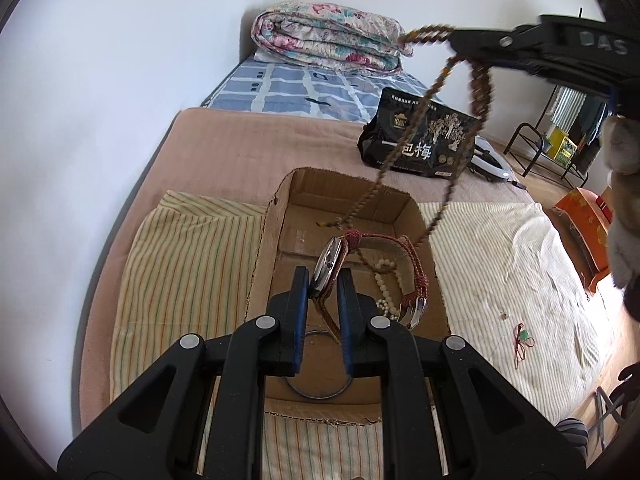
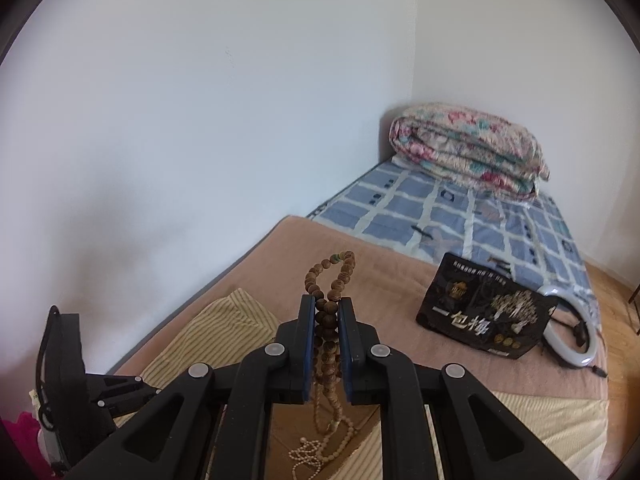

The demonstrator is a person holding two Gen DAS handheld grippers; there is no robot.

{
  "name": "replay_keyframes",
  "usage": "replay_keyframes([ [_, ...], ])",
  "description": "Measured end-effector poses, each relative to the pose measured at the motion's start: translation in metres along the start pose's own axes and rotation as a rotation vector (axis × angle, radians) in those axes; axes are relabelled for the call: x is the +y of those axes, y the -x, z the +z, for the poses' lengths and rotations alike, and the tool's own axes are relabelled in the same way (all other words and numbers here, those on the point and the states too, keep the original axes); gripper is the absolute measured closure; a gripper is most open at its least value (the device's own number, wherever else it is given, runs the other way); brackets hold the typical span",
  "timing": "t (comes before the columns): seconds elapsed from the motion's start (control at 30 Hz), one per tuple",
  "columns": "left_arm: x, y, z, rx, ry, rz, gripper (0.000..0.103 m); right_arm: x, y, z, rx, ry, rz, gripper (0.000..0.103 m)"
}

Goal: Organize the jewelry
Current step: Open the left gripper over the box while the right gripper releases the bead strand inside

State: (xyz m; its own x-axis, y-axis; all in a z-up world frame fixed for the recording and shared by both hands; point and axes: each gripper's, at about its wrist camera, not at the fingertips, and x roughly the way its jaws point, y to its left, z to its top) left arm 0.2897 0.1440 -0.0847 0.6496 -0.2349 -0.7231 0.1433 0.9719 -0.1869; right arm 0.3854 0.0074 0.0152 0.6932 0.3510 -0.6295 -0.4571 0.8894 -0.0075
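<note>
My left gripper (image 1: pixel 323 280) is shut on a wristwatch (image 1: pixel 329 265) with a red woven strap, held over the open cardboard box (image 1: pixel 280 216). Pale bead strands (image 1: pixel 386 284) and a thin metal ring (image 1: pixel 320 394) lie on the box floor. My right gripper (image 2: pixel 325 312) is shut on a brown wooden bead necklace (image 2: pixel 332 280), whose long loops hang down toward the box. In the left wrist view that right gripper (image 1: pixel 452 38) comes in from the upper right, and the brown beads (image 1: pixel 404 152) dangle from it into the box. A red-corded charm (image 1: pixel 524 338) lies on the striped cloth to the right.
The box sits on striped cloths (image 1: pixel 188 256) over a tan blanket (image 1: pixel 248 140) on a bed against a white wall. A black snack bag (image 1: pixel 420 136), a white ring light (image 2: pixel 576 328) and a folded floral quilt (image 1: pixel 328 36) lie farther back. An orange box (image 1: pixel 588 216) stands at right.
</note>
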Motion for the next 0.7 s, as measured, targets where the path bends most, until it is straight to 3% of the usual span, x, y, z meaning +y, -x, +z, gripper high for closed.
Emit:
replay_keyframes([
  [0.3, -0.003, -0.026, -0.014, 0.045, -0.007, 0.015, 0.090, -0.013, -0.058, -0.034, 0.118, -0.103, 0.061, 0.094],
  [0.6, -0.003, -0.045, -0.027, 0.090, -0.005, 0.022, 0.090, -0.025, -0.089, -0.066, 0.214, -0.172, 0.085, 0.093],
  [0.63, -0.004, -0.045, -0.027, 0.090, -0.008, 0.019, 0.090, -0.027, -0.091, -0.069, 0.221, -0.178, 0.091, 0.092],
  [0.7, -0.006, -0.044, -0.028, 0.090, -0.014, 0.013, 0.084, -0.029, -0.091, -0.072, 0.227, -0.185, 0.089, 0.074],
])
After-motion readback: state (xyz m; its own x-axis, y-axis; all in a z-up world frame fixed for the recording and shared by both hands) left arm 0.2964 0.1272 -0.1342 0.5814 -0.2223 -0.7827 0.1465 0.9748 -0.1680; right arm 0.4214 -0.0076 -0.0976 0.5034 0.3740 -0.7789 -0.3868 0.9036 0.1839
